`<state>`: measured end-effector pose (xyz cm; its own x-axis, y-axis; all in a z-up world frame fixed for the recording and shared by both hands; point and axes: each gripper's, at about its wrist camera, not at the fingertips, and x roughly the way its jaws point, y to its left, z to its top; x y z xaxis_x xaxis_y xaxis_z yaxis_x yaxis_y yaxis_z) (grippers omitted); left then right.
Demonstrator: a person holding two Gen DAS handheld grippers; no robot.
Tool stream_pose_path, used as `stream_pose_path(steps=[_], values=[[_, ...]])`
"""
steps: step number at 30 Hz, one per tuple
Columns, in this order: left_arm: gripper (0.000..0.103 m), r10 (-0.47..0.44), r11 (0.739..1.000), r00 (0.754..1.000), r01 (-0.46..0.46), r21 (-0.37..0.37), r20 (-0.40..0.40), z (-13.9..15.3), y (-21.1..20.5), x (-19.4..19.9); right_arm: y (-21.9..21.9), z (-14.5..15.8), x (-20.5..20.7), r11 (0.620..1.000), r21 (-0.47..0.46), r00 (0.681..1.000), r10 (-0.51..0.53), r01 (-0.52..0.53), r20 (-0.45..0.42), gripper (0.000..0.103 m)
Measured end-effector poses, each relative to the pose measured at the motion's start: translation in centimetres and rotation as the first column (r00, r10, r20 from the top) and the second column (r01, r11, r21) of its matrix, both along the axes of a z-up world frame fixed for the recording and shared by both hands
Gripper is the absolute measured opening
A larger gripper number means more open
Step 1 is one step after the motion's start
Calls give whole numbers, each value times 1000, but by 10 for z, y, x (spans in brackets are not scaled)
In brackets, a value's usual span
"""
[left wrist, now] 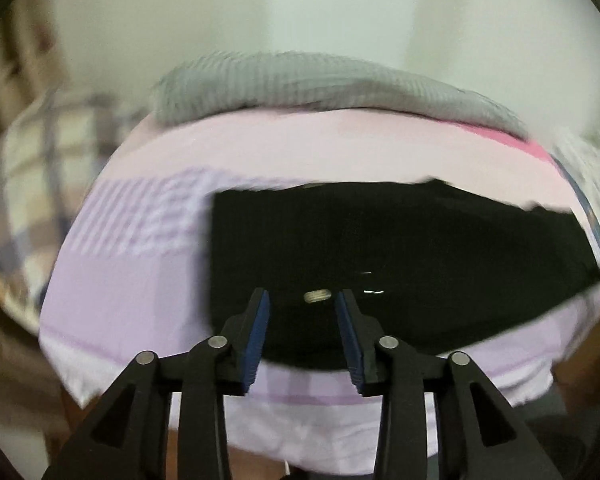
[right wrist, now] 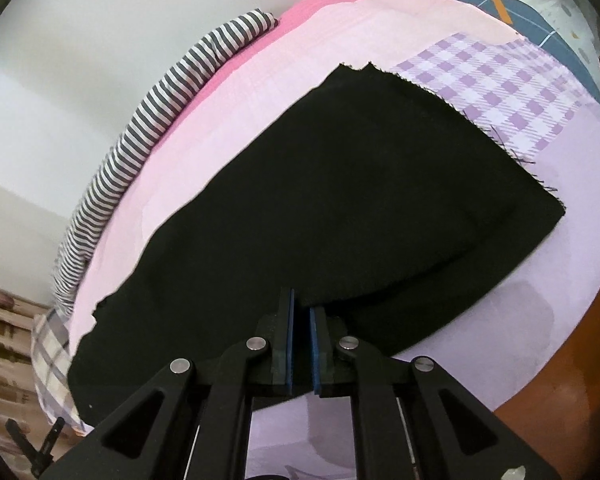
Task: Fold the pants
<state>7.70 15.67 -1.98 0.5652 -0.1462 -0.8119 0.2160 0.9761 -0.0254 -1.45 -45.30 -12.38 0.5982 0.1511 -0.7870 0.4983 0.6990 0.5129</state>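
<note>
Black pants (right wrist: 340, 208) lie spread flat across the pink-and-lilac bed (right wrist: 560, 280). Right tool (right wrist: 301, 312) sits at their near edge, pads nearly together, seemingly pinching the hem. Left tool (left wrist: 302, 300) hovers over the cloth, parted, nothing between.

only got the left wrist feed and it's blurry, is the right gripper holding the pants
Observer: The right gripper is nearly shut at the near edge of the black pants; whether cloth is pinched I cannot tell.
Operator: what's that grey lump behind the pants
Observer: A striped cloth, grey and white, bunched along the bed's far edge.
Operator: far end of the pants tidy?
Observer: No, that edge is frayed, with loose threads over the checked purple patch.
</note>
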Motion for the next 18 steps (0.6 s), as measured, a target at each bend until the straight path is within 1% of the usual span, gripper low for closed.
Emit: stream_pose_path(steps=[2,3,5,6,8,9,12,15,16,18], values=[[44,-109,994,994,109,17,17,-1,-34,-2,1,4,1,1000,-1,1000,4,-4,13,7],[44,-166,986,986,165,22,18,-4,-52,-2,0,6,2,1000,2,1000,3,-3,17,7],[45,-284,959,959,284,18,9,-10,-92,-2,-1,10,3,1000,21,1000,-4,3,30,7],[45,-323,946,946,323,14,4,-13,-107,-2,-2,12,3,999,32,999,-10,9,39,7],[45,-422,906,906,422,-11,-9,-18,-142,-1,-3,16,4,999,52,999,-14,12,50,7],[45,-472,881,881,472,-22,-16,-21,-159,-1,-4,18,5,998,62,998,-18,14,60,7],[45,-598,802,801,598,6,-25,-31,-209,-6,-5,24,9,996,84,996,-22,15,81,7],[45,-661,750,750,662,8,-32,-38,-241,-12,-6,28,10,995,97,995,-22,12,95,7],[45,-675,738,738,675,8,-33,-40,-252,-14,-6,29,10,995,103,995,-23,12,102,7],[45,-681,731,732,682,21,-32,-45,-269,-18,-6,33,11,994,109,994,-18,6,110,7]])
